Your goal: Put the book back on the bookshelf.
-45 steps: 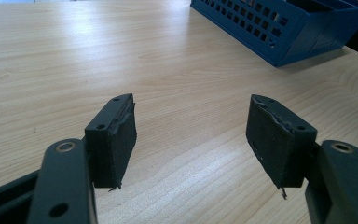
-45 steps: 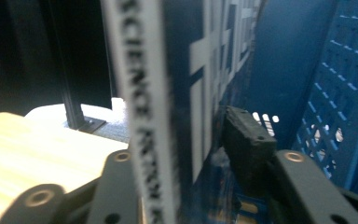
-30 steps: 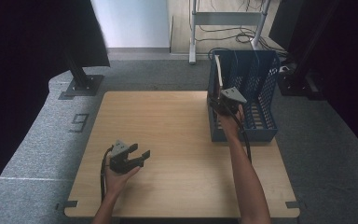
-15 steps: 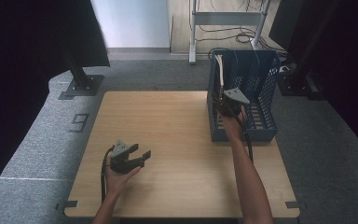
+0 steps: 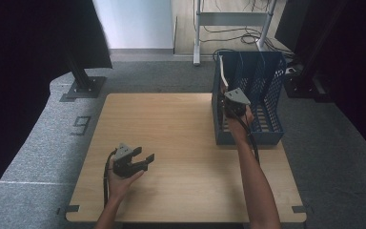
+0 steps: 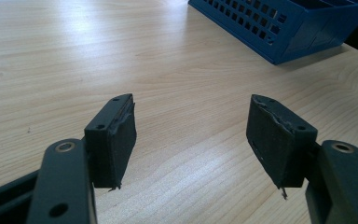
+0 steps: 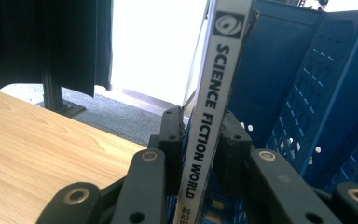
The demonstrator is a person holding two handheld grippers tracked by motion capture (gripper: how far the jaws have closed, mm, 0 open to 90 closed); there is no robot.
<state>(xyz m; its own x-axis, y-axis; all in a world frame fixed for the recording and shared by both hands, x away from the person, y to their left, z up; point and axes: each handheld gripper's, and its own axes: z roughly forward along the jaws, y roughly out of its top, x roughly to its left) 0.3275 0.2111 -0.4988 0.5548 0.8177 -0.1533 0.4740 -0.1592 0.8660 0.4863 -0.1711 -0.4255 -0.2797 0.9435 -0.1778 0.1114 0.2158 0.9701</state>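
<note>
High view: right gripper [image 5: 232,104] at the near-left corner of the blue rack [image 5: 271,131], pinching a thin magazine [image 5: 223,71] upright in the leftmost slot. Left gripper [image 5: 140,160] low over bare table [image 5: 181,124], well apart.

Left gripper view: jaws spread wide, nothing between, open wood ahead.

Right gripper view: jaws clamped on the magazine's spine [image 7: 209,107], rack walls just beside.

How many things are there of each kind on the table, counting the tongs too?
Blue slotted racks: 1, the blue rack at the table's right side.
Magazines: 1, the magazine reading SCIENCE FICTION WORLD, standing in the rack.
Tongs: 2, the left tongs, open, and the right tongs, shut on the magazine's spine.
Total: 4
</note>
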